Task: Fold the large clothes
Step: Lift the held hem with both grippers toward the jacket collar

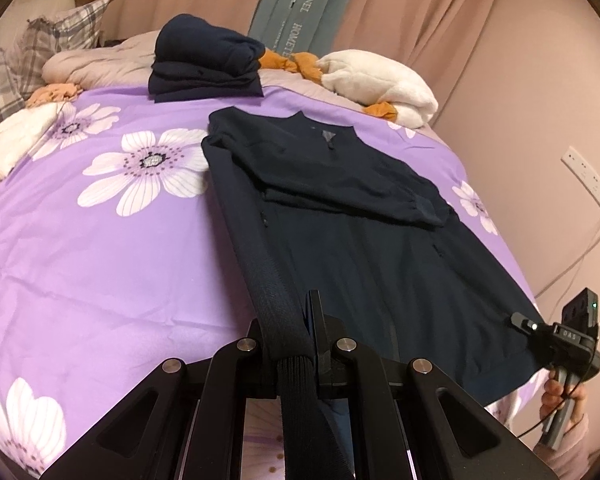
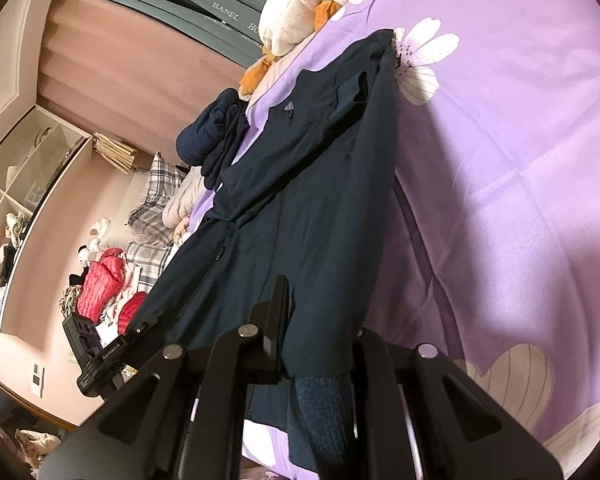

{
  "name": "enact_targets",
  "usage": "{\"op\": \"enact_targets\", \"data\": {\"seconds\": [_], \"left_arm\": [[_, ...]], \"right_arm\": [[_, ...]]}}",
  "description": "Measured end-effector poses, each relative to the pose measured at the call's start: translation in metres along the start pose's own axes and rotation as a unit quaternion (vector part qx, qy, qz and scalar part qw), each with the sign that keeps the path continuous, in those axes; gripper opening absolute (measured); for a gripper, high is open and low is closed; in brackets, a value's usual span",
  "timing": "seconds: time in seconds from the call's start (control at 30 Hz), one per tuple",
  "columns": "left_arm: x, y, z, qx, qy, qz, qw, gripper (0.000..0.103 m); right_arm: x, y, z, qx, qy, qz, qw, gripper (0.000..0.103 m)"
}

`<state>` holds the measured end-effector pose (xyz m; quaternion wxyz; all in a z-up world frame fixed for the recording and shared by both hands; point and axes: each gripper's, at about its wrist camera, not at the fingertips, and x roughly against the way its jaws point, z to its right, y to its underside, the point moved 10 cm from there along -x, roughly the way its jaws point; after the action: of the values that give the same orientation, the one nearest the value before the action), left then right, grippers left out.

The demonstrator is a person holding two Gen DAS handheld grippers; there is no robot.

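A dark navy jacket lies spread on the purple floral bed sheet, collar at the far end. One sleeve is folded across its chest. My left gripper is shut on the ribbed hem band at the jacket's near left corner and holds it off the bed. At the right, a hand holds my right gripper, shut on the other hem corner. In the right wrist view the jacket stretches away from my right gripper, whose right finger is hidden under the cloth. The left gripper shows at lower left.
A stack of folded navy clothes sits at the far end of the bed, beside a white and orange plush toy. Plaid pillows lie at the far left. A wall socket with a cable is on the right wall.
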<state>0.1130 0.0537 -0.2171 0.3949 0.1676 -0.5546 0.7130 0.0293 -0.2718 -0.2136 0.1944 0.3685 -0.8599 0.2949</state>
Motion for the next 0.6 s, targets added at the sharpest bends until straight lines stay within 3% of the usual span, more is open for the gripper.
{"op": "enact_targets", "data": {"seconds": [0.6], "left_arm": [[0.02, -0.004, 0.01, -0.006, 0.021, 0.003, 0.9998, 0.006]], "right_arm": [[0.016, -0.005, -0.021, 0.024, -0.023, 0.008, 0.999, 0.012]]}}
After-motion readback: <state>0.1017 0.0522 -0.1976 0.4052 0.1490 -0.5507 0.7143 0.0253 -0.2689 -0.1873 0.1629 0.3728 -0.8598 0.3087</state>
